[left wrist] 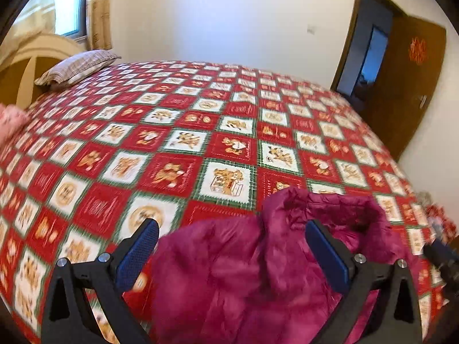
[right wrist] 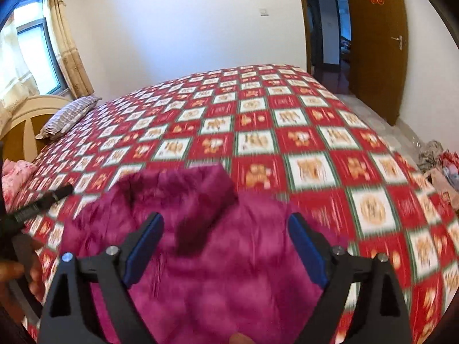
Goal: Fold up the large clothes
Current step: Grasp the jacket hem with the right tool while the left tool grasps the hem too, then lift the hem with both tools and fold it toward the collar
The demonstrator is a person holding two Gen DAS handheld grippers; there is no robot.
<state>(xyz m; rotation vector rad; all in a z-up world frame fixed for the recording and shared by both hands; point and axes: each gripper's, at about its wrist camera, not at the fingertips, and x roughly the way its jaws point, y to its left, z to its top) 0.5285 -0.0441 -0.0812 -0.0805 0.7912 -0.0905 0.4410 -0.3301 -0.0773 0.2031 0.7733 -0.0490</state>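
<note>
Left wrist view first: my left gripper has its jaws spread wide, blue pads clear of the cloth, nothing held. The magenta padded jacket lies below and between the fingers, at the near edge of the bed, its collar or hood end bunched toward the bed's middle. My right gripper reads the same in its own view: jaws wide apart, no pinch on the fabric, the jacket spread beneath it. At that view's left edge I can see the left gripper's dark finger over the quilt, and part of a hand on its handle.

I judge I am between grasps: both grippers are free above the garment, so a fold or a straightening pull is done and the next hold is not yet taken. The next move, as I read it, calls for picking an edge or a sleeve on each side, coming down onto the cloth and closing on a single layer, not a thick bunch.

Farther out, a striped pillow sits at the head of the bed, and a pink bundle lies at the bed's left edge.

Motion blur smears both views. The jacket's near part runs off the bottom of the frames, so I cannot tell where the sleeves or hem lie, nor how many folds it already has.
</note>
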